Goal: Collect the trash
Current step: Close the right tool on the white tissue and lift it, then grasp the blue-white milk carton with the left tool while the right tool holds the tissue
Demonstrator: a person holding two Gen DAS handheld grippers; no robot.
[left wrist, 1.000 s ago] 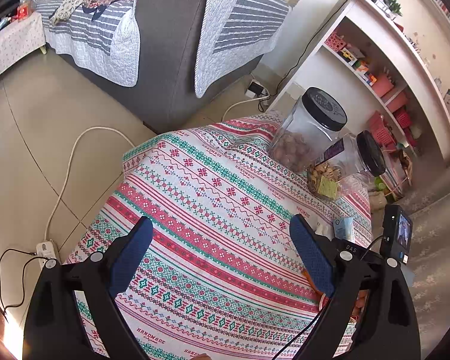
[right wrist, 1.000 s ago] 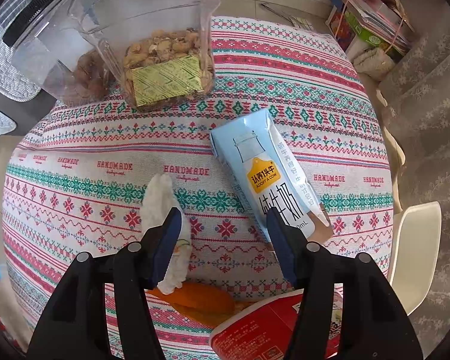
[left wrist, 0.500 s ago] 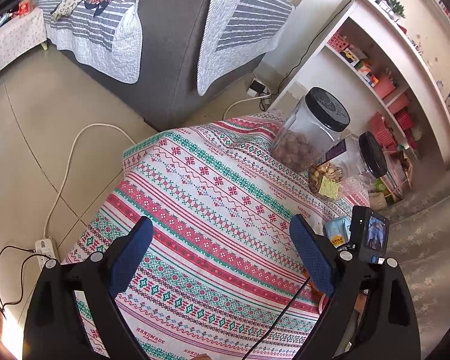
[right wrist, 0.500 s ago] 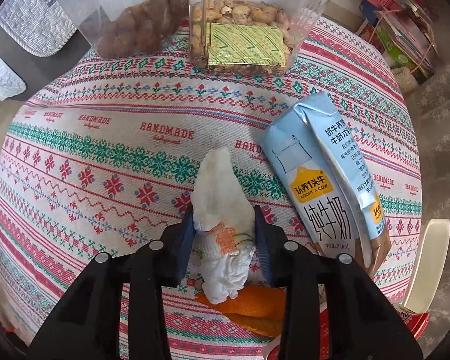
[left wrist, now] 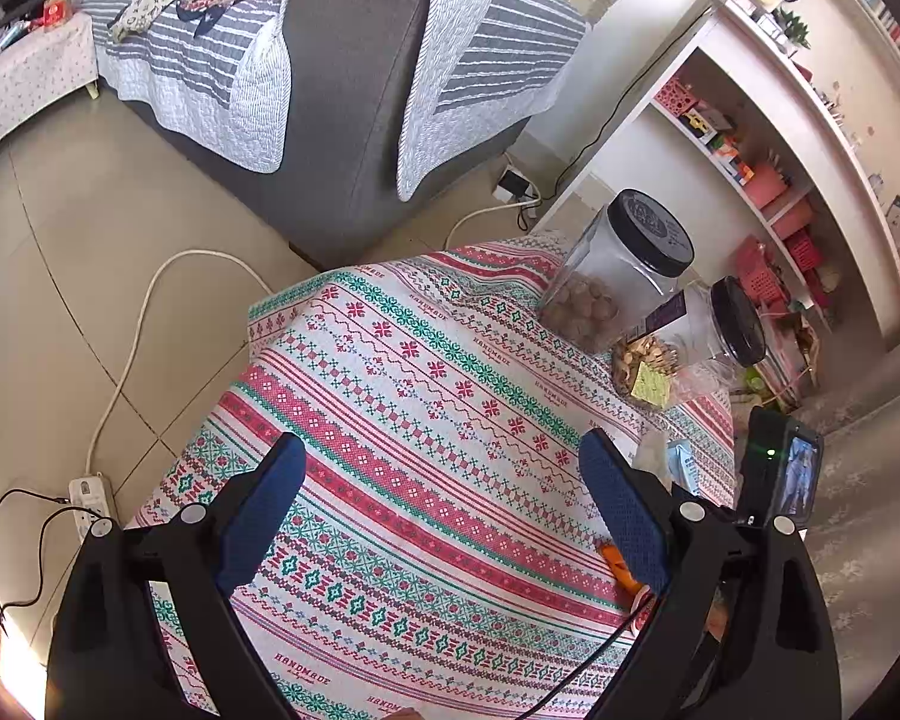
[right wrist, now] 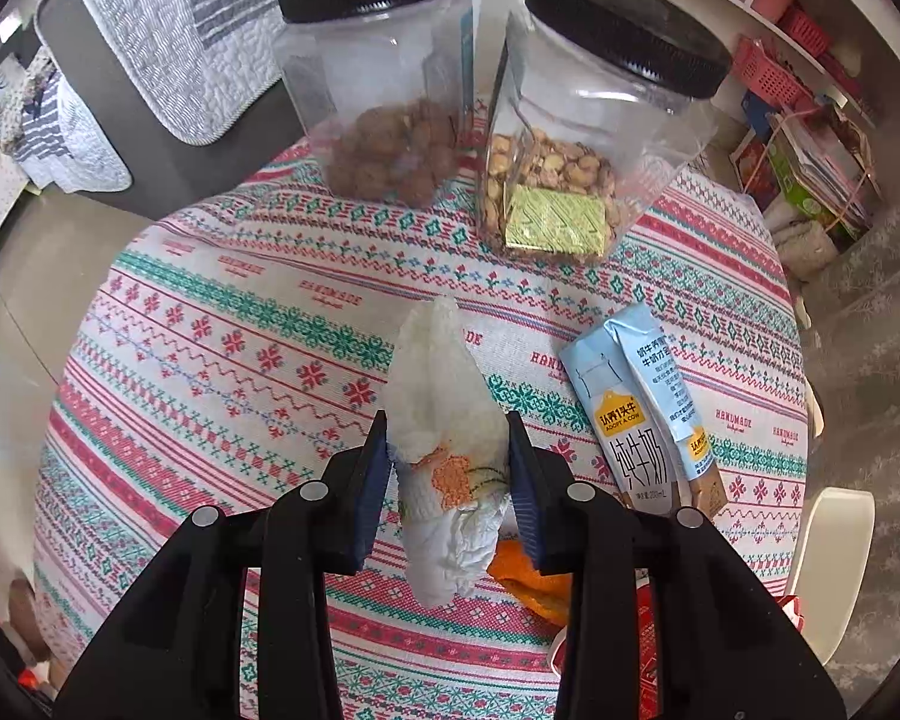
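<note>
Beige floor tiles, a grey sofa draped with a striped quilt, and white shelves ring the left wrist view, where the round surface under its red-and-green patterned cloth fills the middle. Two clear jars with black lids stand at about two o'clock on it, the nearer-left one holding brown round snacks, the other leaning and holding pale nuts. The left tongs hang wide open above the cloth with nothing between the blue pads. Behind the right-hand pad, at about four o'clock, a strip of orange peel shows, and a corner of a light blue milk carton lies just beyond it. In the right wrist view the same cloth-covered surface spreads below, with the brown-snack jar at twelve o'clock and the nut jar at one o'clock. The right tongs are narrowed onto a crumpled white tissue with an orange print, both pads pressing its sides; it hangs clear of the cloth. The milk carton lies flat at three o'clock, well clear of the tissue, and the orange peel lies beneath the right-hand pad at five o'clock, beside a red package.
</note>
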